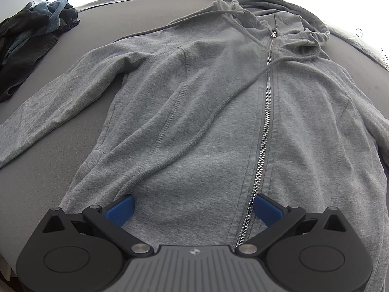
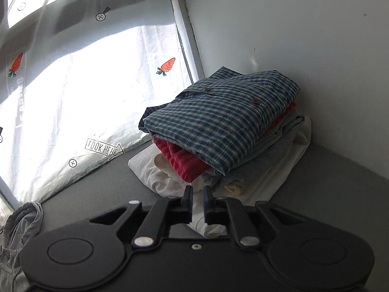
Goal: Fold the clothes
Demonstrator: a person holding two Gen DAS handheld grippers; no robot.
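Note:
A grey zip hoodie [image 1: 206,121] lies spread flat, front up, on the grey table [image 1: 36,194], hood at the far end and both sleeves out to the sides. Its zipper [image 1: 265,121] is closed, and a drawstring [image 1: 194,136] trails down across the chest. My left gripper [image 1: 193,197] hangs open just above the hoodie's lower body, blue pads wide apart with the zipper by the right pad. My right gripper [image 2: 197,191] is off the hoodie, facing a stack of folded clothes; its fingers stand a narrow gap apart with nothing between them. A bit of the hoodie [image 2: 22,223] shows at the lower left there.
The folded stack has a blue plaid shirt [image 2: 218,126] on top, over red and white pieces, in the corner by the white wall [image 2: 304,48]. A dark heap of unfolded clothes [image 1: 31,31] lies at the far left. A printed white sheet [image 2: 73,97] covers the bright window.

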